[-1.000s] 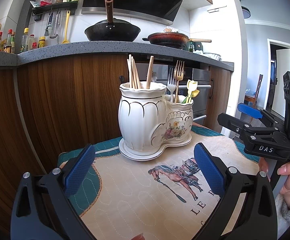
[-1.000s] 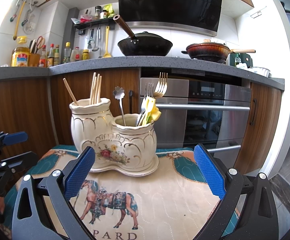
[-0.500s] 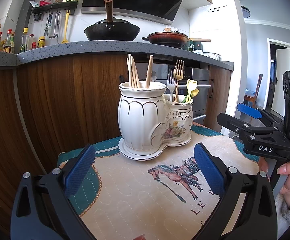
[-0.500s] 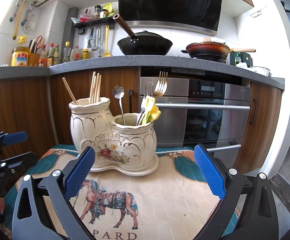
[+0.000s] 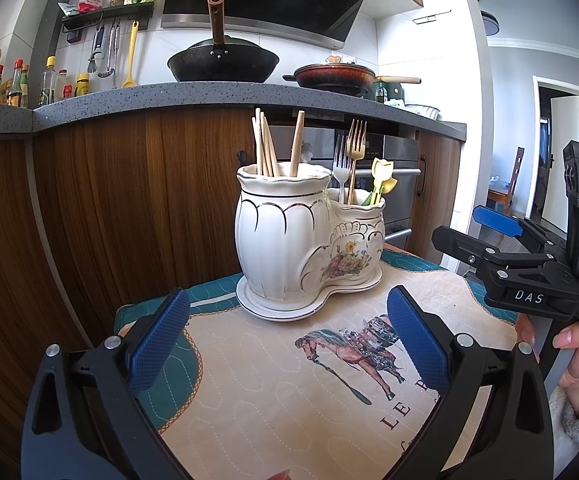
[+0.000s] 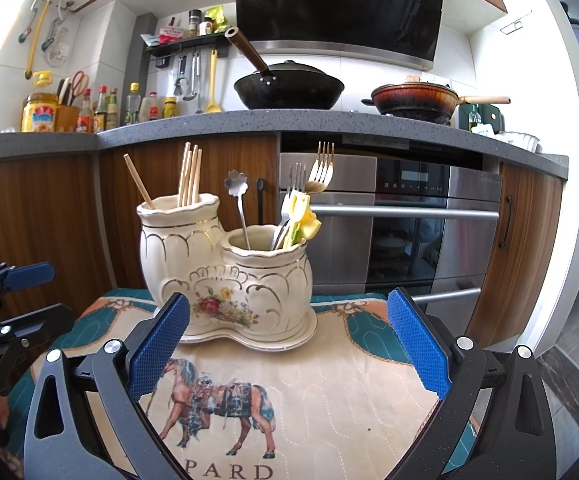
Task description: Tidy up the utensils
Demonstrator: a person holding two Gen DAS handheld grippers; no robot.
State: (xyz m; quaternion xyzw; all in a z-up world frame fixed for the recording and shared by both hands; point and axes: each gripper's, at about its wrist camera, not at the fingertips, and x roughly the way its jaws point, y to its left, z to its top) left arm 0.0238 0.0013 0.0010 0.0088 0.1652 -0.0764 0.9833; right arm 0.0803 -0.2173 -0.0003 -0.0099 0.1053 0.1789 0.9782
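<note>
A white ceramic double-pot holder [image 5: 289,240] [image 6: 225,264] with gold trim and a flower print stands on a cloth-covered table. Its taller pot holds several wooden chopsticks [image 5: 265,146] [image 6: 189,174]. The lower pot holds forks [image 5: 349,156] [image 6: 321,168], a flower-ended spoon [image 6: 238,196] and yellow-green tulip-shaped picks [image 5: 381,180] [image 6: 303,220]. My left gripper [image 5: 289,344] is open, short of the holder, with nothing between its blue pads. My right gripper [image 6: 287,344] is also open and holds nothing. In the left wrist view the right gripper [image 5: 485,228] hangs at the table's right side.
The table cloth [image 5: 289,392] [image 6: 329,400] bears a horse print. Wooden cabinets [image 5: 109,208] and an oven [image 6: 417,232] rise just behind the table. On the counter stand a black wok [image 6: 289,88], a brown pan [image 6: 413,100] and bottles [image 6: 101,110]. A hand [image 5: 577,356] grips the right tool.
</note>
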